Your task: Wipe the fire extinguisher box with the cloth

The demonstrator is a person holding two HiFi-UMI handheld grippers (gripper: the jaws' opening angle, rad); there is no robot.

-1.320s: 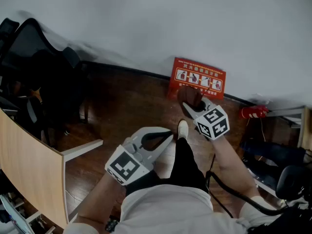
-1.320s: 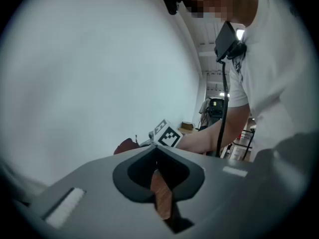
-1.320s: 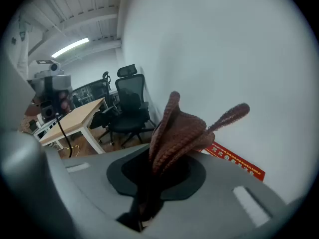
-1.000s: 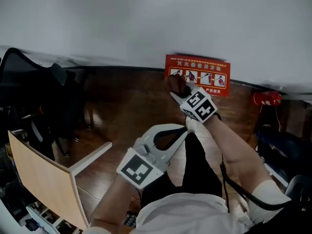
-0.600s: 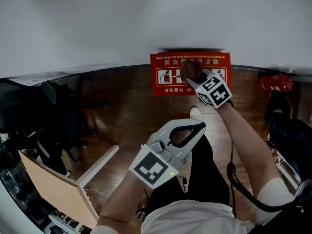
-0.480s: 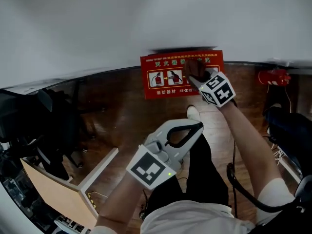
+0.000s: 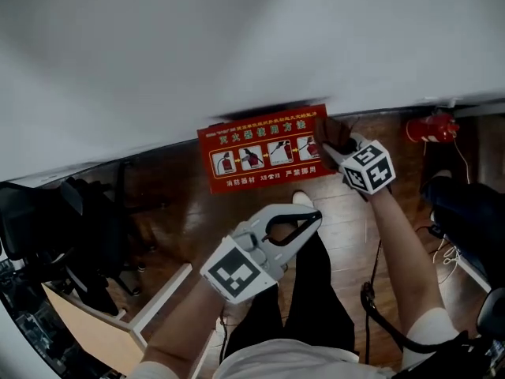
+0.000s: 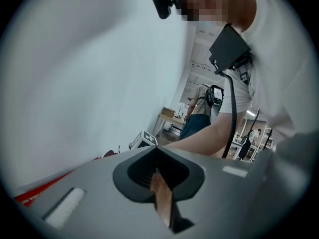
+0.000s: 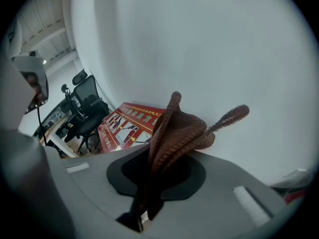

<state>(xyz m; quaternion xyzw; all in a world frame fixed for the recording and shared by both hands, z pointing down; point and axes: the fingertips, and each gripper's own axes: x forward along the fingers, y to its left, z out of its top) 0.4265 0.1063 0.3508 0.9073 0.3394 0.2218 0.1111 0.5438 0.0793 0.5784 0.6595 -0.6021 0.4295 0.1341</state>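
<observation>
White wall (image 7: 237,46) fills the whole top half of the head view, and below it runs the dark wooden floor (image 7: 181,212). Down the left edge sits a black office chair (image 7: 59,219), with the pale wooden desk (image 7: 91,334) poking in at the lower left corner. Centre frame, right at the foot of the wall, there's the fire extinguisher box (image 7: 264,158), a red panel with a row of white pictures and print across it, tilted so its right end rides a little higher. The person's black trousers (image 7: 304,314) and both forearms come up from the bottom edge. Left gripper (image 7: 314,216) hangs low in the middle, well short of the box, its jaws brought together at the tips with only a thin slit between them and nothing held. Right gripper (image 7: 336,141) is up at the right end of the box, marker cube facing the camera, jaws clamped on the brown knitted cloth (image 7: 330,128). That cloth bunches out past the jaw tips and sits against the box's upper right corner, close under the wall. Far upper right, a small red object (image 7: 430,126) lies by the wall, too small to make out.
</observation>
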